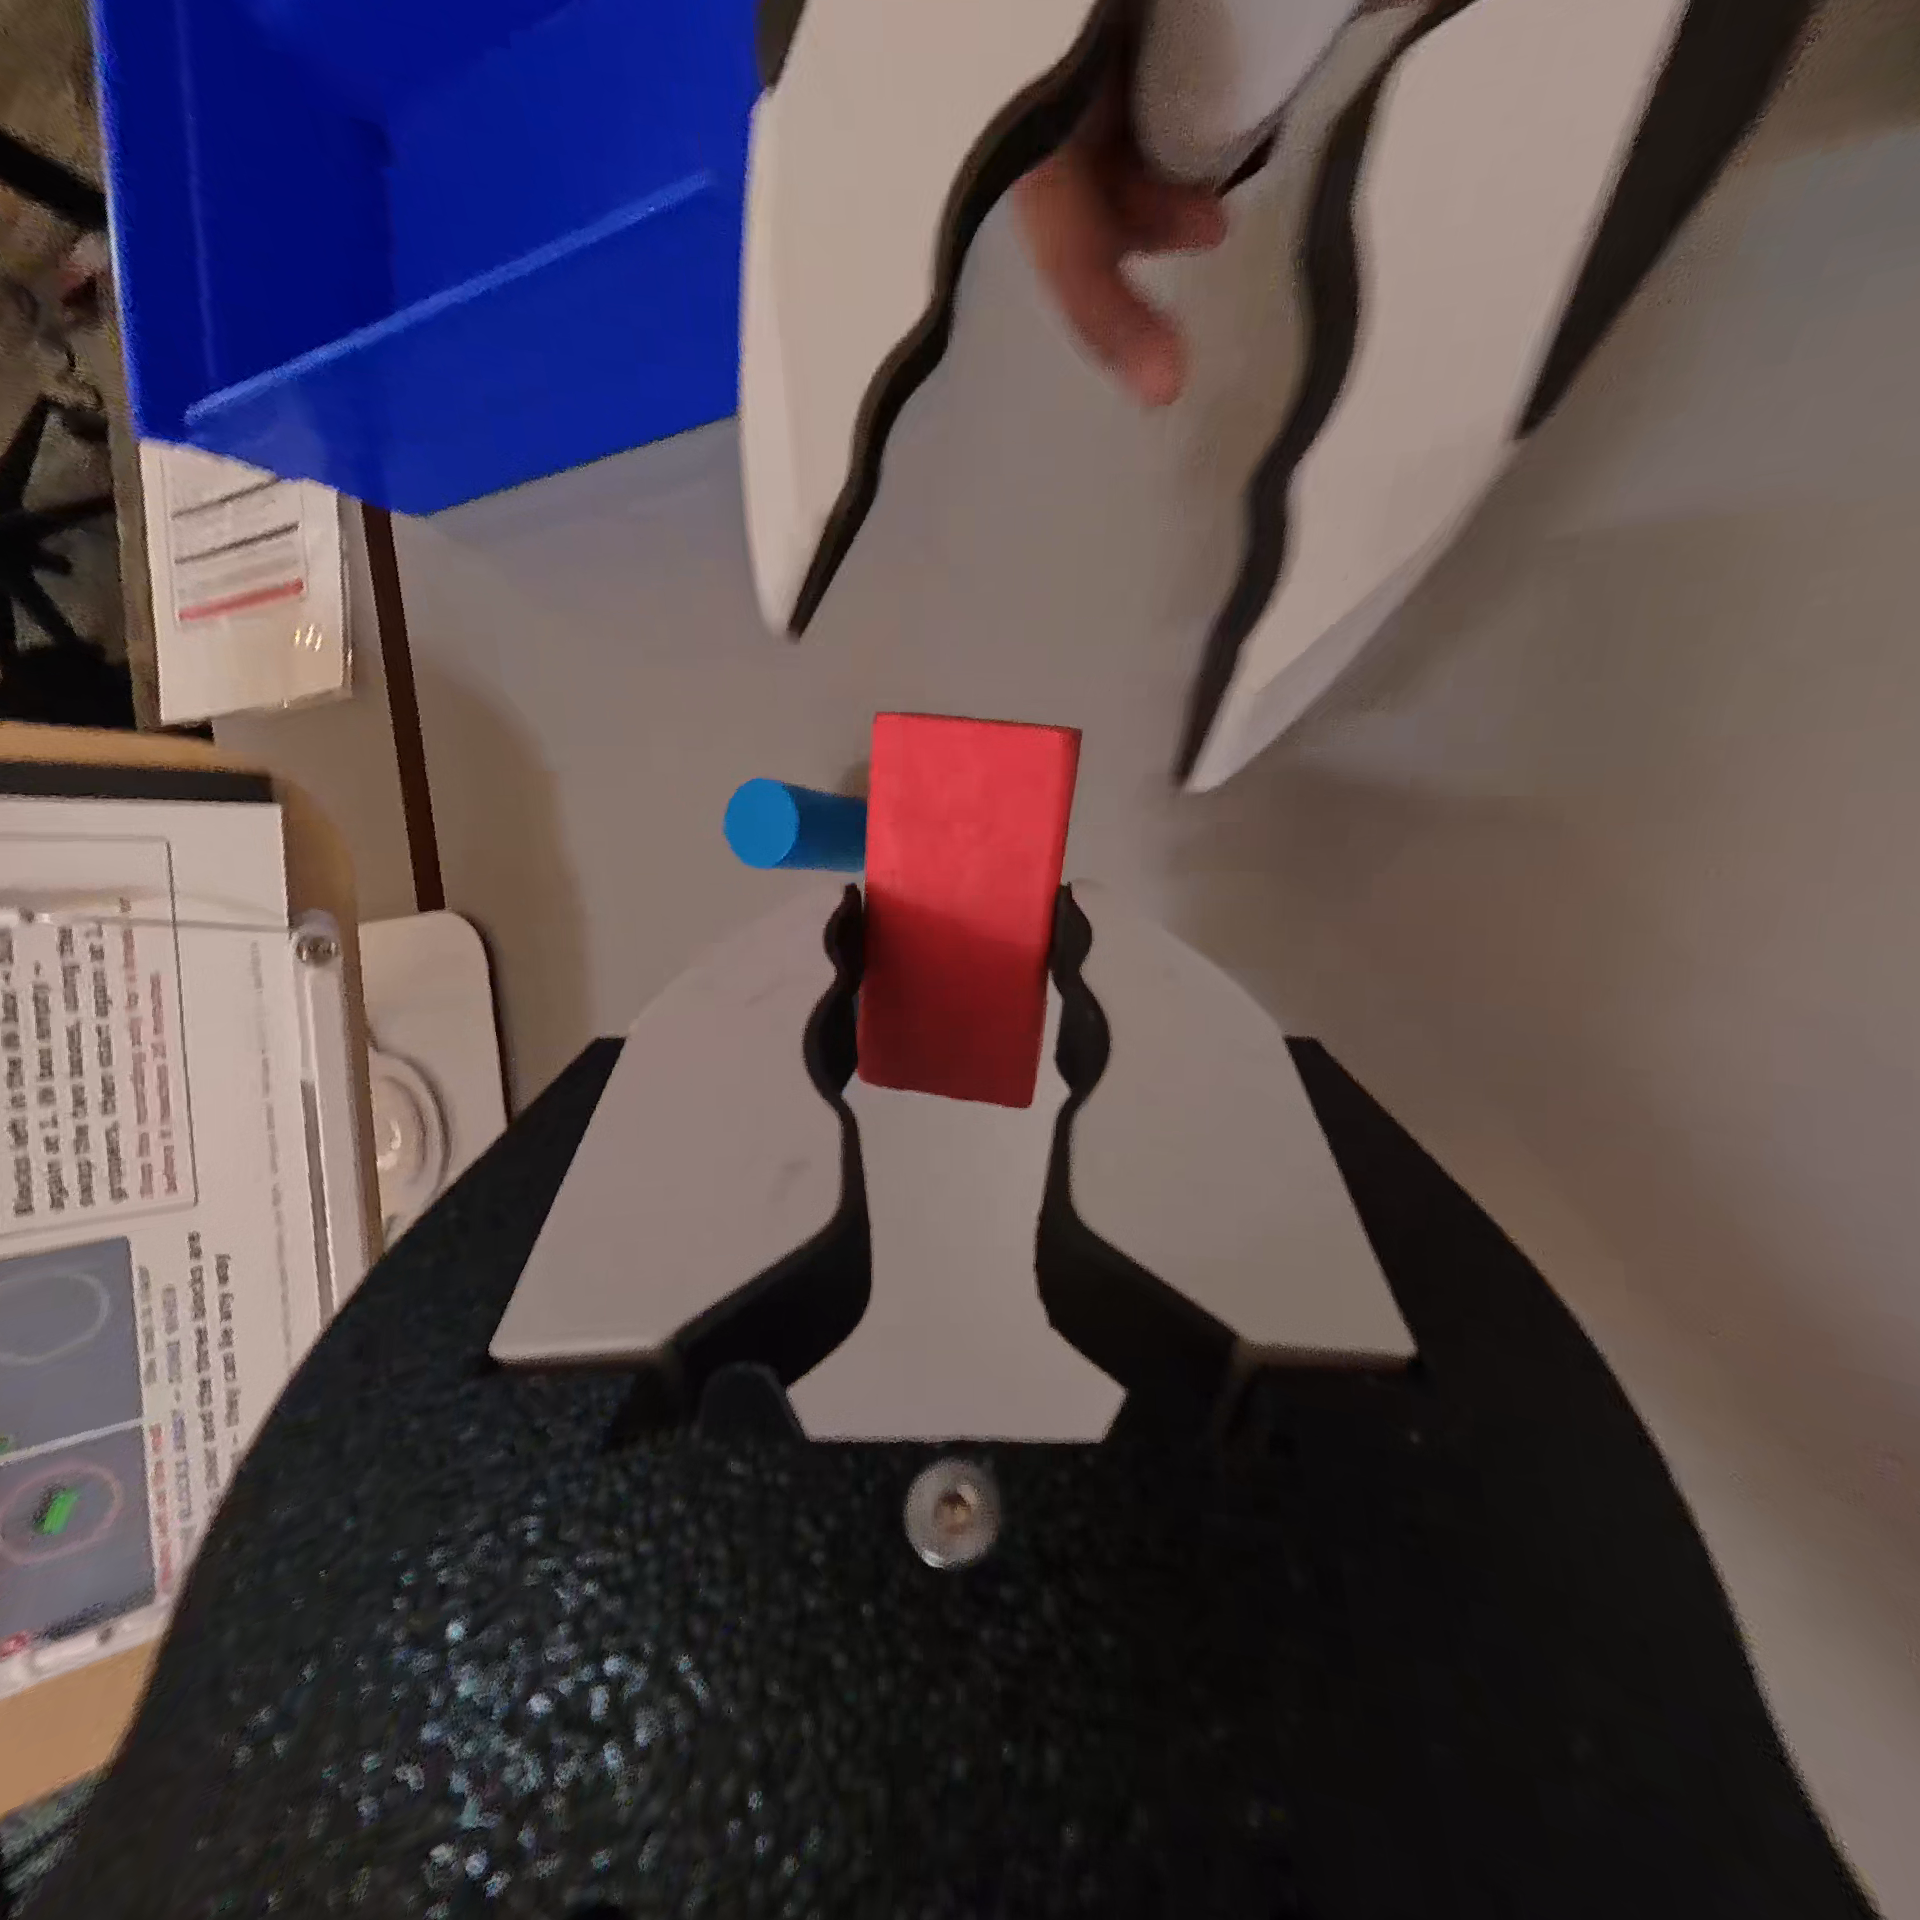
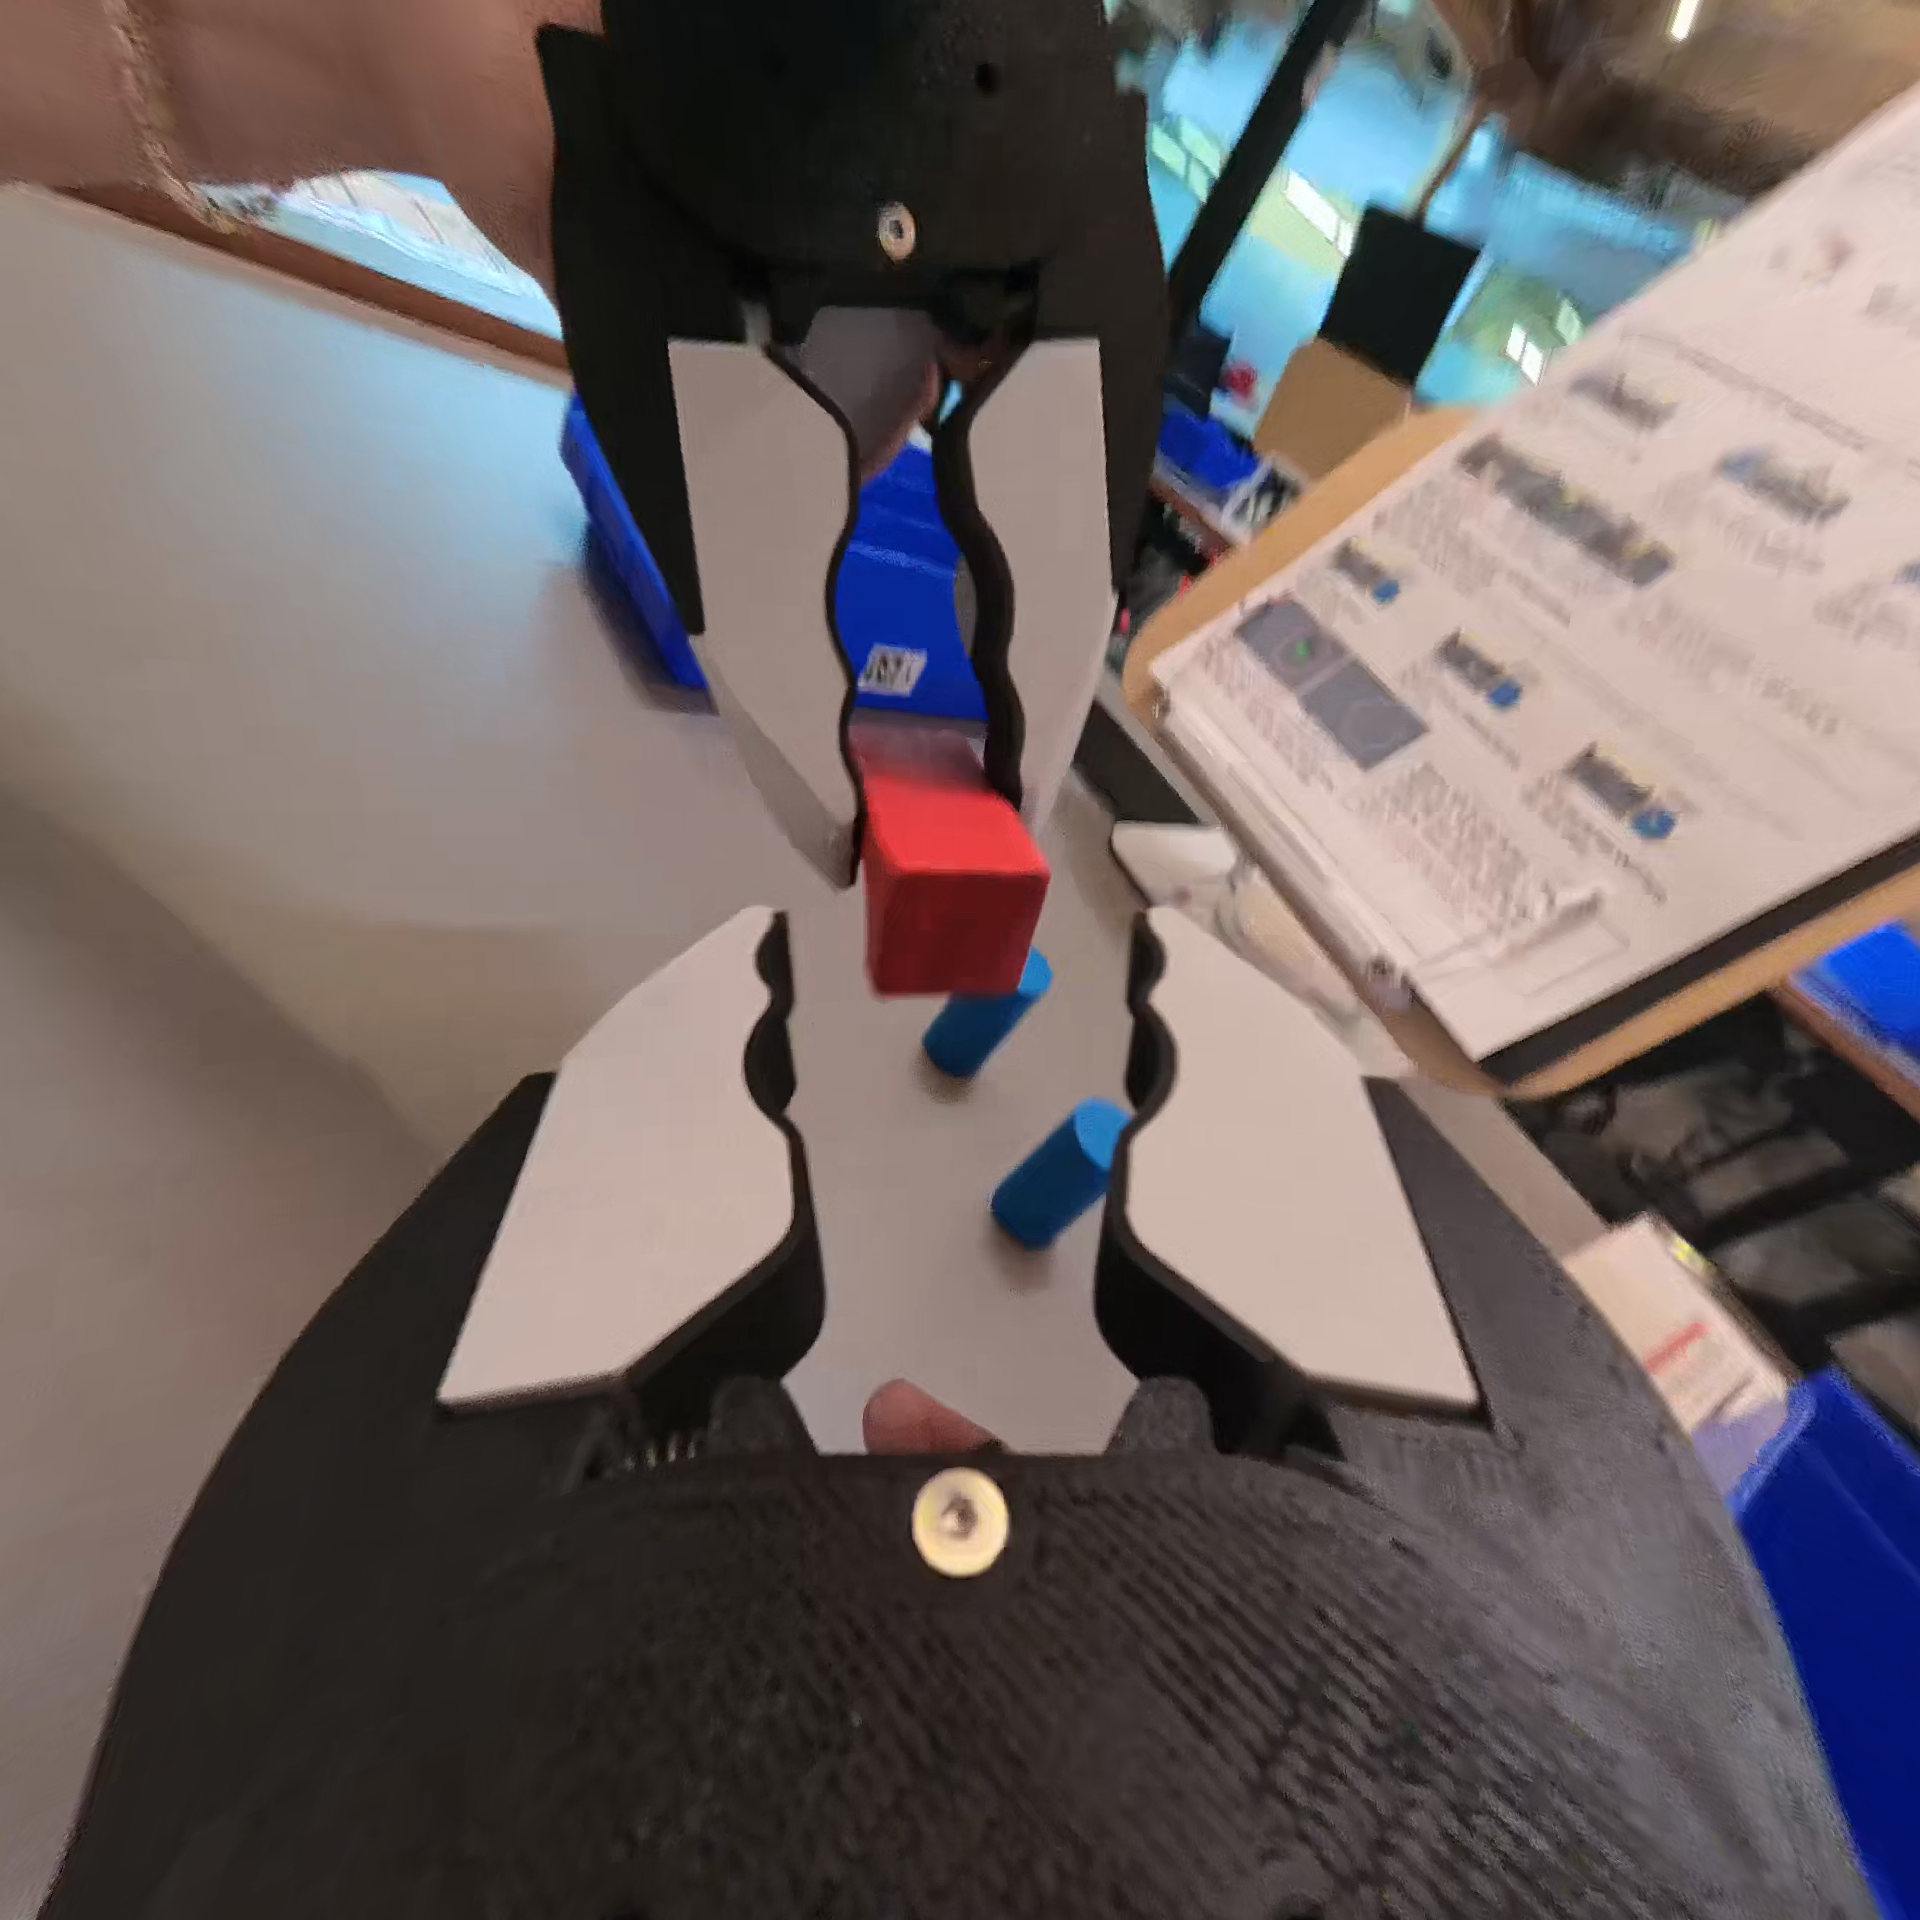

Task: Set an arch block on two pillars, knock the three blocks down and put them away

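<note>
My left gripper [image 1: 958, 914] is shut on a red rectangular block [image 1: 971, 810] and holds it upright above the pale table [image 1: 1507, 1091]. A blue cylinder [image 1: 790, 826] lies on the table just behind the block. My right gripper [image 1: 987, 696] comes in opposite from above, open and empty, with a person's hand behind it. In the right wrist view my right gripper [image 2: 956, 930] is open, with the red block [image 2: 951, 904] just beyond its tips. There the left gripper [image 2: 940, 821] clamps the block from the far side. Two blue cylinders [image 2: 987, 1023] [image 2: 1060, 1174] lie below on the table [image 2: 312, 831].
A blue plastic bin [image 1: 416, 239] stands at the far left of the table and also shows in the right wrist view [image 2: 904, 582]. A tilted board with printed sheets [image 2: 1558, 675] sits at the table's side, beside the left gripper [image 1: 125, 1143]. More blue bins stand off the table [image 2: 1849, 1538]. The tips of both grippers are at nearly the same place. My left gripper's tips are some 12 cm from the blue cylinder [image 1: 790, 826]. Seen from the right wrist view [image 2: 1086, 1143] as well.
</note>
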A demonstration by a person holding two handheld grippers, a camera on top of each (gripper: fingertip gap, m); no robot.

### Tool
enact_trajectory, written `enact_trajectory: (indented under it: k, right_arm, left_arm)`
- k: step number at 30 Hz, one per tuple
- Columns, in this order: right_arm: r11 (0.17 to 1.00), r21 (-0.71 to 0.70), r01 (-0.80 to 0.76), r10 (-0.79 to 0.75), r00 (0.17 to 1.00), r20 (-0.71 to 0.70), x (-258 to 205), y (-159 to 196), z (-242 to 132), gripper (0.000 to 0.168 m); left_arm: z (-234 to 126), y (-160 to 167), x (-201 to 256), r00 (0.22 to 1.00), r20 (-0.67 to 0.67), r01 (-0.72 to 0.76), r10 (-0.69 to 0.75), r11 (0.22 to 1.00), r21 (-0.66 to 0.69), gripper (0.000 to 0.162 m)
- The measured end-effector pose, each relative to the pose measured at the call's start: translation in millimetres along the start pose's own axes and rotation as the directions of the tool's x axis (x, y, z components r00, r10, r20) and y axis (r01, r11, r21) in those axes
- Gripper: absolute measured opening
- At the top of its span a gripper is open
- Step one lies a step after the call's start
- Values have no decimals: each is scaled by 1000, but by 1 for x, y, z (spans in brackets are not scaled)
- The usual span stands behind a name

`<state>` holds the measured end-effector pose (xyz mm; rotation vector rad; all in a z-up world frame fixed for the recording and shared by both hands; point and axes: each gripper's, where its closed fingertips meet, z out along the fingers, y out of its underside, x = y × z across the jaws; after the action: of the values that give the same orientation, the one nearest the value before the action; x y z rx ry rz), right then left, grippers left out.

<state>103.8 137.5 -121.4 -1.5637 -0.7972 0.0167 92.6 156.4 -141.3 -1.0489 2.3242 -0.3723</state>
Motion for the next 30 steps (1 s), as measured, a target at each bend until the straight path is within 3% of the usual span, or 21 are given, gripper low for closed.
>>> enact_trajectory:
  k: [3, 11, 18, 30]
  right_arm:
    - [994, -76, -75, 72, 996, -50, 14, 13, -8, 78]
    - [990, -39, -134, 130, 987, -95, 27, 13, -16, 77]
    - [990, -61, -130, 124, 988, -92, 27, 20, -18, 76]
    - [977, -144, -157, 142, 984, -110, 30, 41, -12, 73]
  left_arm:
    - [8, 13, -24, 995, 12, 103, -103, 994, -40, 34]
    - [51, 44, -68, 963, -53, 252, -263, 955, -160, 35]
    - [79, 62, -74, 961, -91, 238, -262, 947, -214, 35]
    - [90, 71, -74, 966, -99, 210, -239, 948, -239, 35]
